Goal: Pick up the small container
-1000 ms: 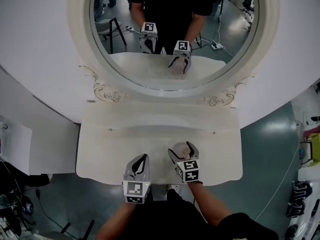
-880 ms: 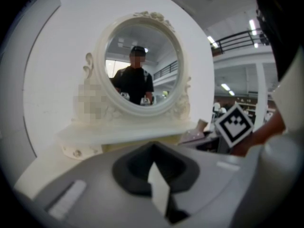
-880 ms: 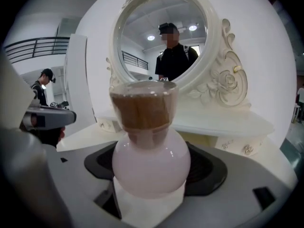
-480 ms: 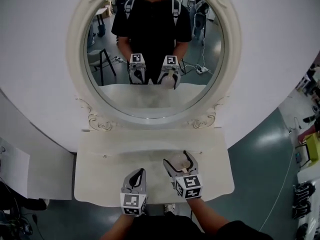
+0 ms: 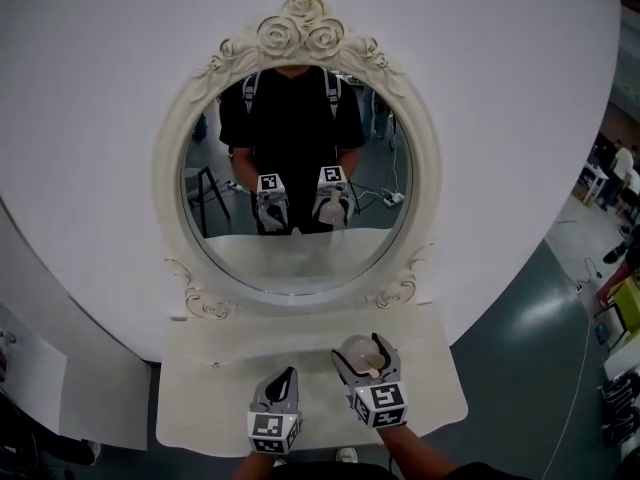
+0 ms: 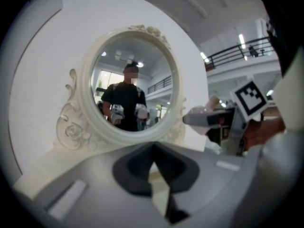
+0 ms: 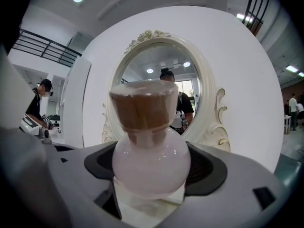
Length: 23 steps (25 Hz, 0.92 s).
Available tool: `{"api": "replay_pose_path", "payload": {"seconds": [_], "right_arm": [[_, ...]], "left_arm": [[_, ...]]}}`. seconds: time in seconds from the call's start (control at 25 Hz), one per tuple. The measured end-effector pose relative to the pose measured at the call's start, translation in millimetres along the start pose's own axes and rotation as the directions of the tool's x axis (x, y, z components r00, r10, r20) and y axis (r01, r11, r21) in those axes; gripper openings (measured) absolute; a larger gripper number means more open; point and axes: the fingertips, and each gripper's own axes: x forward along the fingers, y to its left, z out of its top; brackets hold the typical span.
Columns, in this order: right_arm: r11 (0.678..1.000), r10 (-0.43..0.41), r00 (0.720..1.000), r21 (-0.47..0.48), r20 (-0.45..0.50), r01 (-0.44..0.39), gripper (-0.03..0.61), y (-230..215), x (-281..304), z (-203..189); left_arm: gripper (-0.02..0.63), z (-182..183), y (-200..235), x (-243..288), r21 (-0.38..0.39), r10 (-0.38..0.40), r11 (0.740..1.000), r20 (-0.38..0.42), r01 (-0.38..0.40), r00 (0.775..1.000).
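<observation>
Shelf (image 5: 215,393): hand-held gripper (image 5: 364,354) seemingly raised.

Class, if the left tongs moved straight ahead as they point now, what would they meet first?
The left tongs would probably meet the lower rim of the mirror frame beyond the shelf; depth is unclear.

Lab hall, mezzanine railing (image 6: 236,53), ornate vanity mirror (image 5: 297,183)

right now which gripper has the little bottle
The right gripper: its fingers clamp the round corked bottle. The left gripper holds nothing.
</observation>
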Motion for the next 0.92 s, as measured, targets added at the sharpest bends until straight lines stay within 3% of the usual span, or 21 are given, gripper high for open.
{"api": "replay_pose_path", "payload": {"seconds": [0.92], "right_arm": [[0.999,-0.044,0.997,-0.01,0.065,0.045,0.371,-13,-6,20]], "left_arm": [[0.006,13,-5,6,0.003,-0.007,1.0,0.027,0.007,1.0]]}}
